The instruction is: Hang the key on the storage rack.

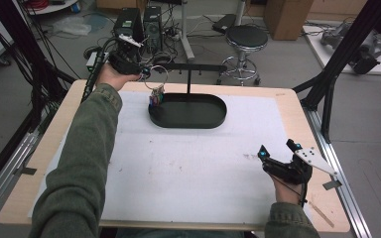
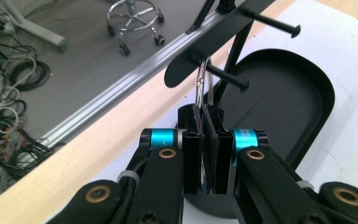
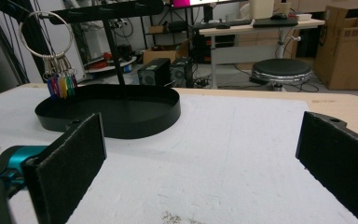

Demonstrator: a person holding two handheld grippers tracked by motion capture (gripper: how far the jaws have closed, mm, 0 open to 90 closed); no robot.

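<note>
Fingers (image 2: 193, 154) of the left gripper (image 2: 207, 154) clench the key ring (image 2: 200, 81), just ahead at a stand's peg (image 2: 228, 78), apparently for hanging, while right fingers (image 3: 70, 163) rest released.

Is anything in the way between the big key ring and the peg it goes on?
No. The left gripper is shut on the key ring, and the ring already loops over the peg of the black rack. Nothing sits between them.

One large silver wire key ring (image 3: 45, 33), perhaps four coloured plastic tags (image 3: 60, 87), one black oval metal tray (image 1: 213, 116), two visible black pegs (image 2: 227, 77).
</note>
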